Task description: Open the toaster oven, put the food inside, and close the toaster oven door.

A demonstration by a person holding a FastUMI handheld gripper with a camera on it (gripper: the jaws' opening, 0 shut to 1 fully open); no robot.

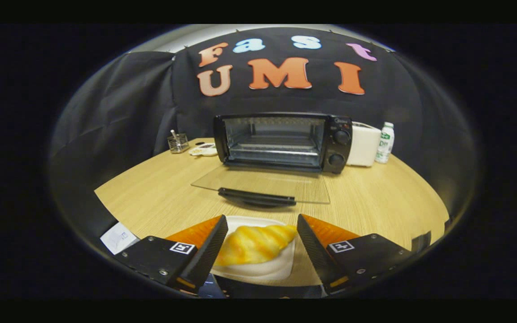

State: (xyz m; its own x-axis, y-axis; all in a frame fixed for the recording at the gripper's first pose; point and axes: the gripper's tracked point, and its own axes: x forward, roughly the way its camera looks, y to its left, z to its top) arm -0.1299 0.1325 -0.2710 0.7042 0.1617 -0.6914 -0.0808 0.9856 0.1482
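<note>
Croissant [254,244] sits on its white plate [281,267], between the spread fingers of the gripper [262,244], neither finger pressing yet. Toaster oven [283,141] waits beyond, door [263,184] flat open. Squeeze off-centre and the pastry may slip or drag the plate.

claw [262,242] with two wedge-shaped fingers, square tag markers, small screws on flat mounts

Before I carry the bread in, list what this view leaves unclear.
- Whether the fingers press the croissant: contact hidden by their inner faces.
- Near edge of the white plate: covered by the gripper body.
- Toaster oven knob settings: too small.
- Items behind it: partly hidden.
</note>
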